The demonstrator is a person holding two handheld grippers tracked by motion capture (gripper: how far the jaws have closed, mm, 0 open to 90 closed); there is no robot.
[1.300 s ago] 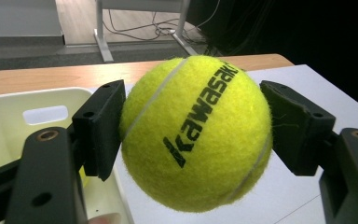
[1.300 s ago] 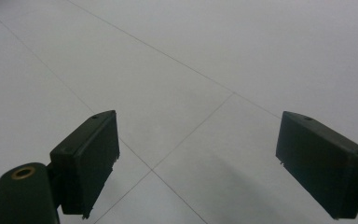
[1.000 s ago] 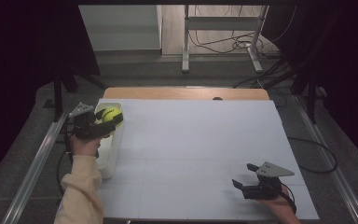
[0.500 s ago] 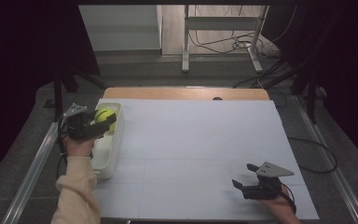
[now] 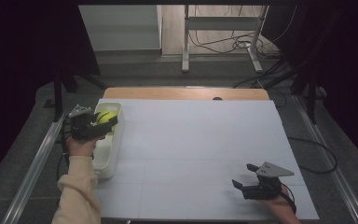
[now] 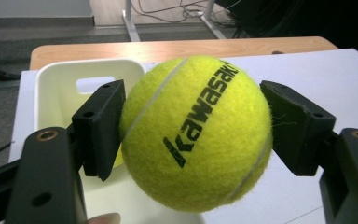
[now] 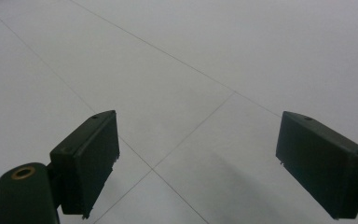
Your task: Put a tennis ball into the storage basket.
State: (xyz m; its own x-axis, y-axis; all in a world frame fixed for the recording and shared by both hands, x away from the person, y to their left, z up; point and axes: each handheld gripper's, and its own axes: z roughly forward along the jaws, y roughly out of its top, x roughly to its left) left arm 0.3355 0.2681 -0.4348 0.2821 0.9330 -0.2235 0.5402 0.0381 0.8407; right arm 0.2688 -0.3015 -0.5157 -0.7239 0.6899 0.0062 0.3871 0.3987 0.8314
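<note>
- Left gripper [image 5: 103, 125] sits at the left edge of the high view, clamped on a yellow-green tennis ball [image 5: 105, 116]; a hand in a cream sleeve [image 5: 77, 193] holds it from the lower left of the frame.
- From the left gripper view, the ball [image 6: 196, 133] sits at the centre of the frame, both black jaws pressed against its sides, with the word KAWASAKI printed in black across it.
- Ball and gripper hang over the far end of a white bin [image 5: 109, 154], which stands along the left edge of the white counter [image 5: 200, 140]; whether the ball touches the bin cannot be told.
- Behind the ball, in the upper left of the left gripper view, the bin's end wall [image 6: 63, 86] shows a handle slot.
- Right gripper [image 5: 243, 176] rests at the lower right of the high view, well apart from the bin, its jaws spread wide with nothing between them.
- Bare white counter [image 7: 205, 60] with thin seam lines lies under those jaws in the right gripper view.
</note>
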